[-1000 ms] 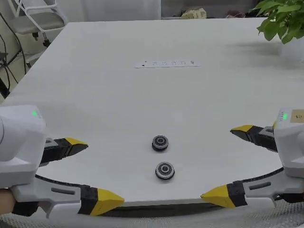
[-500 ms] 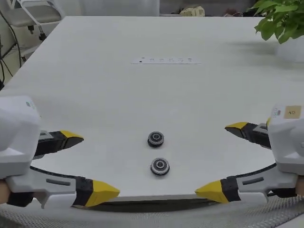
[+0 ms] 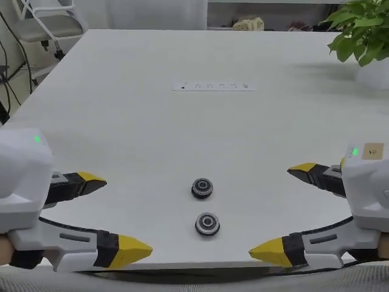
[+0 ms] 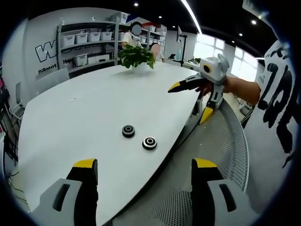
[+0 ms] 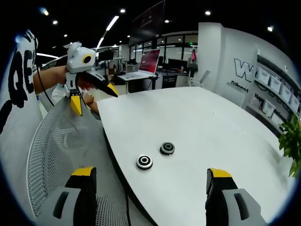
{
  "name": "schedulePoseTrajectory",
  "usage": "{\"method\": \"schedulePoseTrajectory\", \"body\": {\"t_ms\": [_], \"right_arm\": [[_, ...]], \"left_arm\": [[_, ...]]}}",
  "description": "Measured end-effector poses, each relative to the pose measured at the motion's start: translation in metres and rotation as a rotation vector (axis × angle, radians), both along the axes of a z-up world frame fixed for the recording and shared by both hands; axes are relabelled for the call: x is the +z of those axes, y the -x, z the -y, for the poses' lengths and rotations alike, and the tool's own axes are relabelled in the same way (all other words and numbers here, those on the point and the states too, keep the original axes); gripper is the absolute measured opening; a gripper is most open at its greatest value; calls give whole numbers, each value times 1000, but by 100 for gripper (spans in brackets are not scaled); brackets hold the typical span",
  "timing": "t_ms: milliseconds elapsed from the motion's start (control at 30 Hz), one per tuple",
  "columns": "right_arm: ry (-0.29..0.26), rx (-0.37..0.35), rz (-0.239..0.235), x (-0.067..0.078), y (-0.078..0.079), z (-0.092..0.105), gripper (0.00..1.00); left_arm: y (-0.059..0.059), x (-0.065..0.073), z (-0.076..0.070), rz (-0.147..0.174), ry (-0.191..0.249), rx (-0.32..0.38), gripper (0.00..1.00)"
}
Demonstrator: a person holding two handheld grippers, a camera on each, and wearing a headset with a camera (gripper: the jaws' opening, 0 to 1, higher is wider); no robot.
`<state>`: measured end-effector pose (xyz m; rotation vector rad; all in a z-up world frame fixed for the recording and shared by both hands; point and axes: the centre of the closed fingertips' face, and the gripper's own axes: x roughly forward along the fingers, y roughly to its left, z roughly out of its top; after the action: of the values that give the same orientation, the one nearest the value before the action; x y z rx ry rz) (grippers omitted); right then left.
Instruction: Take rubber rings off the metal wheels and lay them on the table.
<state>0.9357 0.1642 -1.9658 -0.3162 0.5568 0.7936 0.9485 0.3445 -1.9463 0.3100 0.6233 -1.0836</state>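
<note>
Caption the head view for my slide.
Both open, the left gripper and right gripper flank the far wheel and near wheel on a white table.

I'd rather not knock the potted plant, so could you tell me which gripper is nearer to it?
Right. The right gripper is at the near edge on the same side as the potted plant; the left gripper is diagonally opposite it.

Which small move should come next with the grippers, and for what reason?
Probably bring the right gripper inward toward the nearer wheel. It and the left gripper hang open at the table edge, touching nothing, and both the nearer and the farther wheel seem to wear their dark rubber rings.
</note>
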Motion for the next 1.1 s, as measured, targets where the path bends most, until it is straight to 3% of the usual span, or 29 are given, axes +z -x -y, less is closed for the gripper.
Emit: {"method": "schedulePoseTrajectory", "body": {"t_ms": [667, 800, 1100], "right_arm": [[11, 32, 9, -5, -20, -4, 96], [15, 28, 12, -7, -22, -1, 95], [15, 30, 20, -8, -24, -1, 94]], "left_arm": [[-14, 3, -6, 23, 0, 24, 79], [-17, 4, -2, 41, 9, 14, 78], [-23, 1, 10, 46, 10, -19, 78]]}}
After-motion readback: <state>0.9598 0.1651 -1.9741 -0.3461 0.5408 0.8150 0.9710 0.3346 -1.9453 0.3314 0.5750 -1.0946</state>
